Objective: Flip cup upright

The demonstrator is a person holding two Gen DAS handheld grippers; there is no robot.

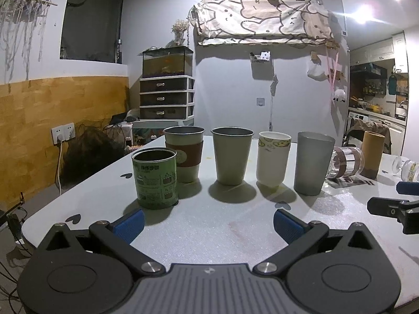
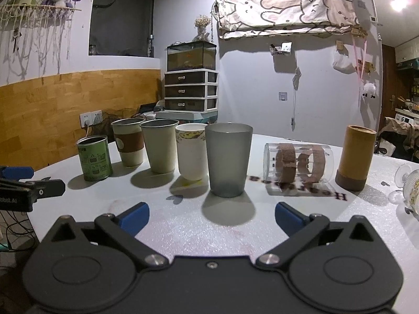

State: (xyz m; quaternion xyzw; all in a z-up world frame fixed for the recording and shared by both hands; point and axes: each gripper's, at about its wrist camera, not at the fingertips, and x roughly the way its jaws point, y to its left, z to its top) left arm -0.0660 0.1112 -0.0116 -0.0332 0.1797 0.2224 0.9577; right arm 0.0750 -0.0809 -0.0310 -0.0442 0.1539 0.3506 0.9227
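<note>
Your left gripper (image 1: 208, 221) and right gripper (image 2: 212, 216) hover empty, fingers spread, over the desk (image 2: 183, 230), where the clear cup (image 2: 298, 166) lies sideways beside what looks like an upturned brown tube (image 2: 356, 157).

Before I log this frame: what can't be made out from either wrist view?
- Stemmed glass: cut off by the right edge in both views.
- Amber tube: which end is up is unclear.
- Table lettering: partly covered by the tipped clear cup.
- Green can print: too small to read.
</note>
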